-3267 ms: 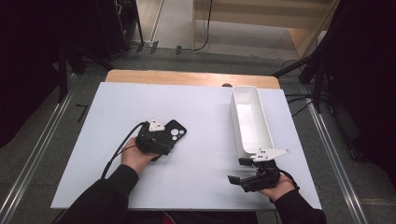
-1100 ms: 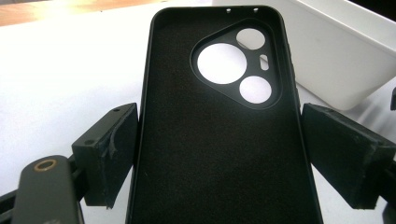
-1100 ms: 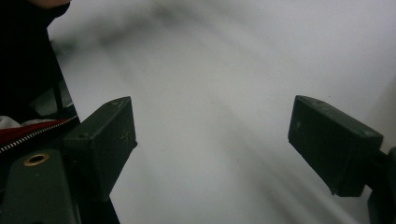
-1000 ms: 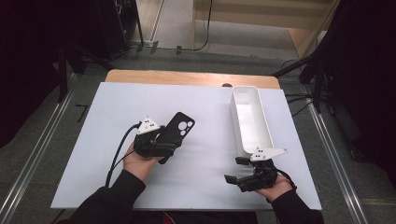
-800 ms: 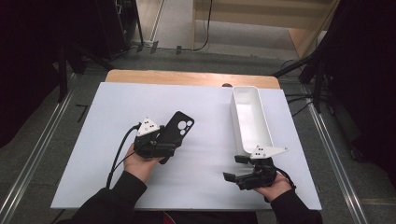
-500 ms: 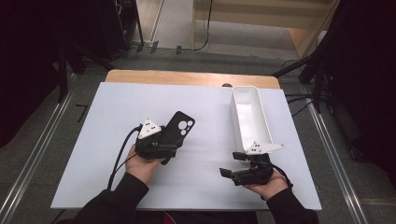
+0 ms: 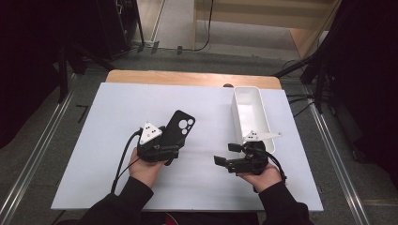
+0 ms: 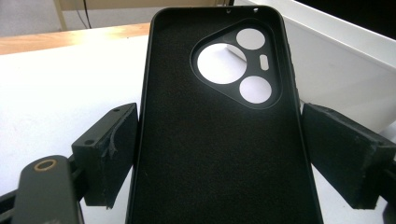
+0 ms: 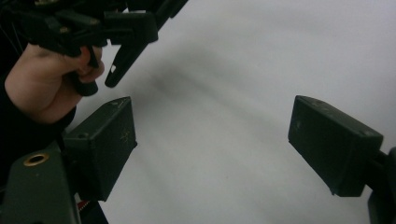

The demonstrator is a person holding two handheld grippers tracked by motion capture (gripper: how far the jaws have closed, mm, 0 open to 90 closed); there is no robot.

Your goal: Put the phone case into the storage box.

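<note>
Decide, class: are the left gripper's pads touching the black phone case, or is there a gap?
Touching. In the left gripper view both pads press against the long edges of the phone case, with no gap on either side.

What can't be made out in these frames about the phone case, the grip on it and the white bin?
- Phone case: its lower end is cut off by the bottom edge of the left gripper view; in the high view the left gripper covers it.
- Grip: both jaws flank the case; pad contact cannot be confirmed.
- White bin: its near end sits behind the right gripper plate in the high view.
</note>
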